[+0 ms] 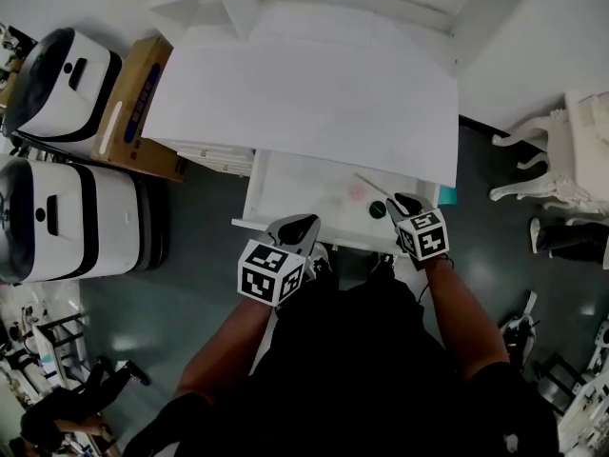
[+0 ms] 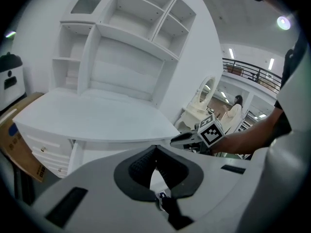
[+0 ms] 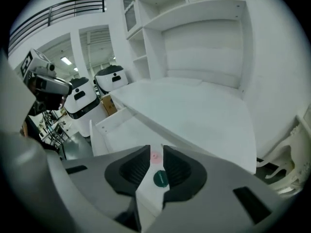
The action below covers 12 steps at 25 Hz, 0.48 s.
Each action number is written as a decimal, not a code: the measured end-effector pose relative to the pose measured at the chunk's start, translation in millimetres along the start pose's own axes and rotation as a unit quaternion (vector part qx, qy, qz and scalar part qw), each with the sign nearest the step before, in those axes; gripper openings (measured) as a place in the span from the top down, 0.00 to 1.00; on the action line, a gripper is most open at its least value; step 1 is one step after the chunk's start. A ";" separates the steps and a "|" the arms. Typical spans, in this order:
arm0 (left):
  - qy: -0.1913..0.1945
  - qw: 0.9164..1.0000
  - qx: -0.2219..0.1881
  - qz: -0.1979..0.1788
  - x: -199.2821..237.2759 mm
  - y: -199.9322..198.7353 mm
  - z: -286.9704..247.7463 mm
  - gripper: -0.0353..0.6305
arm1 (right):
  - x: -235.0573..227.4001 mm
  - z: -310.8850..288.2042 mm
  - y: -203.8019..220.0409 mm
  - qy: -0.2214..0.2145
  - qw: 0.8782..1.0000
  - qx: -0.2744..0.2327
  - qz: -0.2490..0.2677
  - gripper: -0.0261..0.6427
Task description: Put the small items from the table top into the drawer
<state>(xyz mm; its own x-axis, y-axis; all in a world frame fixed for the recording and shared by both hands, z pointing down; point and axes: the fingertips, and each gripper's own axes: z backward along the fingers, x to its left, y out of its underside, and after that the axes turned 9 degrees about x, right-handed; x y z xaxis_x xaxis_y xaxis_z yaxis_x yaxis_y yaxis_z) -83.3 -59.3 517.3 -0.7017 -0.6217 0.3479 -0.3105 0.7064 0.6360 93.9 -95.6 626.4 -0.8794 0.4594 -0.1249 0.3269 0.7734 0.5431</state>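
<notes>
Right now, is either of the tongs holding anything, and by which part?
Nothing is held. The left tongs are shut, empty; the right tongs are slightly apart, over a green disc and pink piece in the drawer.

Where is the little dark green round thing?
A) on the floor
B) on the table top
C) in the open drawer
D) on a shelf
C: the green round thing lies on the bottom of the open drawer, near a small pink thing.
</notes>
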 end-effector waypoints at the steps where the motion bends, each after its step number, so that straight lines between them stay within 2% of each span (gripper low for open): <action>1: 0.006 1.000 0.001 -0.006 -1.2 -1.1 -0.8 0.94 | 3.8 6.5 -3.9 0.001 1.000 -0.010 -0.010 0.83; 7: 0.045 0.998 0.009 -0.048 -11.8 -7.2 -6.1 0.94 | 19.4 51.8 -33.1 0.002 0.994 -0.085 -0.066 0.84; 12: 0.065 0.995 0.002 -0.072 -23.7 -17.7 -3.4 0.94 | 36.3 88.3 -49.1 -0.015 0.989 -0.126 -0.079 0.90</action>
<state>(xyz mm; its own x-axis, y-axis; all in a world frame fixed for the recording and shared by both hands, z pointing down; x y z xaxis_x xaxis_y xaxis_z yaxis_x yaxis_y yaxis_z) -59.0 -58.2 500.2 -0.5609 -0.7549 0.3399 -0.4041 0.6079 0.6835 76.5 -78.4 521.9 -0.9011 0.3568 -0.2465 0.0865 0.7049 0.7041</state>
